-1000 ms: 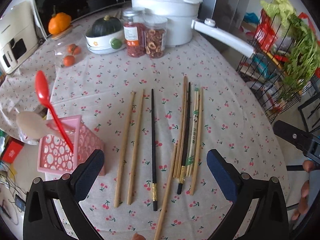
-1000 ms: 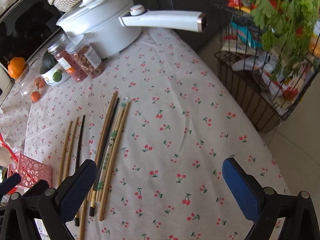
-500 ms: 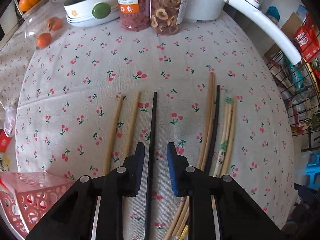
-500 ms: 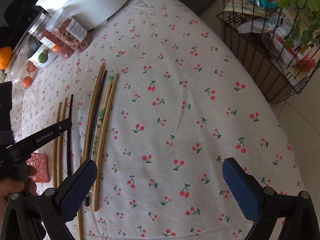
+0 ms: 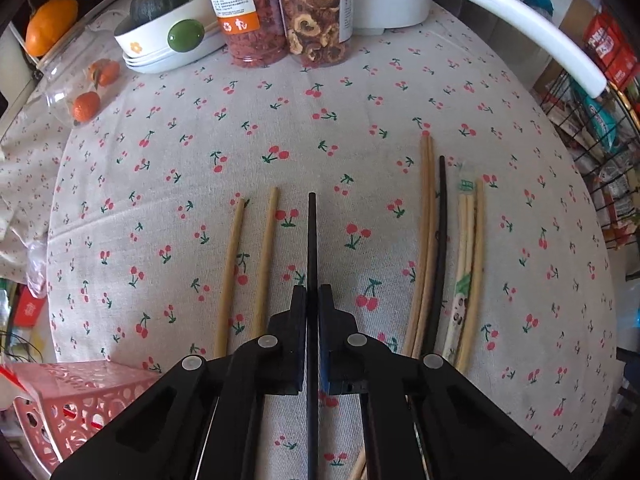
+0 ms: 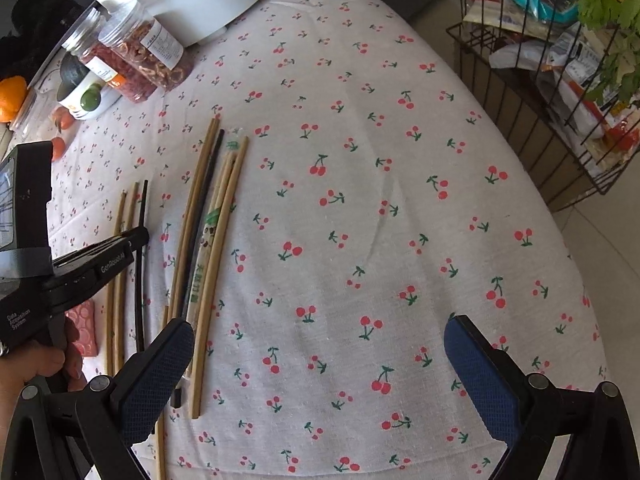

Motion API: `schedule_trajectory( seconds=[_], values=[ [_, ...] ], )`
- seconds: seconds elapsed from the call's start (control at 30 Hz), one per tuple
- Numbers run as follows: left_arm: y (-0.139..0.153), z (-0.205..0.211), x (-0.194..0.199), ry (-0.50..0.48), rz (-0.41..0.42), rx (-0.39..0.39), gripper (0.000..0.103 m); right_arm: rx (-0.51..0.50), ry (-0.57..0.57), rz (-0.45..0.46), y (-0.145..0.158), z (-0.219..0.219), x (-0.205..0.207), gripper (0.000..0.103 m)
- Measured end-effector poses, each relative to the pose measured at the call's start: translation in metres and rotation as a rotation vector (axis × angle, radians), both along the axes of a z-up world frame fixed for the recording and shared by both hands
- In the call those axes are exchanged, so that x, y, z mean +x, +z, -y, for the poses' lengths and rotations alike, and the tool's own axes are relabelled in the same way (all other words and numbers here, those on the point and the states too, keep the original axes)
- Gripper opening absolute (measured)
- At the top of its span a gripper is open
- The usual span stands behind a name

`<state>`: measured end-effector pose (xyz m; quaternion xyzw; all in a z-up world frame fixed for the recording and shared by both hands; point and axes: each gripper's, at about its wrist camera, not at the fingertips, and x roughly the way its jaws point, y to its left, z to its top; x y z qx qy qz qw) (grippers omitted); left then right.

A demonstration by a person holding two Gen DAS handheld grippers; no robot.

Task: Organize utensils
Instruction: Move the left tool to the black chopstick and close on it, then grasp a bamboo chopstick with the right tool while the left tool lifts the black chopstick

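My left claw (image 5: 312,298) is now clamped on the black chopstick (image 5: 311,240). A second ago its jaws stood wide above the row of sticks; since then it has dropped low over the bench (image 5: 280,128) and pinched in from both sides, so the pads press the thin black shaft near its middle. The stick lies flat on the cherry-print cloth, its tip pointing away from me toward the jars (image 5: 280,12); nothing is lifted yet. The two pale wooden chopsticks (image 5: 248,264) lie just beside it on the left, untouched, and the mixed bundle of chopsticks (image 5: 444,264) rests well to the right.

My right claw (image 6: 320,364) hangs with its jaws wide apart and empty, above bare cloth, its left finger close to the near ends of that bundle.

I judge the grasp made and the carry next: the pink holder (image 5: 68,396) sits at my lower left, near enough for a short swing. A shaft this slim may pivot between the pads, so I would raise it gently and tip it upright before lowering it in.
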<state>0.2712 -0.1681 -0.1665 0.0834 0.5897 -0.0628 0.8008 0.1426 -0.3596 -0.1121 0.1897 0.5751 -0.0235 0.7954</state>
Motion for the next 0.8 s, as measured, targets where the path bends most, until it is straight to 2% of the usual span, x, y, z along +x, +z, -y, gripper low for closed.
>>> schedule_trajectory(
  seconds=[0.13,0.33,0.5,0.7,0.8],
  values=[
    [0.022,-0.001,-0.024,-0.036,0.042,-0.034,0.005,-0.028,-0.011,0.019,0.005,0.000,-0.002,0.102],
    [0.065,-0.022,-0.075,-0.104,0.122,-0.106,0.005,0.010,-0.029,0.040,0.012,0.000,-0.005,0.102],
    [0.100,-0.045,-0.126,-0.159,0.202,-0.160,0.005,-0.059,-0.031,0.078,0.024,-0.001,-0.014,0.103],
    [0.119,-0.081,-0.165,-0.167,0.297,-0.205,0.005,-0.044,-0.019,0.096,0.029,-0.007,-0.022,0.103],
    [0.124,-0.094,-0.169,-0.159,0.285,-0.248,0.005,-0.063,0.008,0.099,0.028,-0.018,-0.025,0.103]
  ],
)
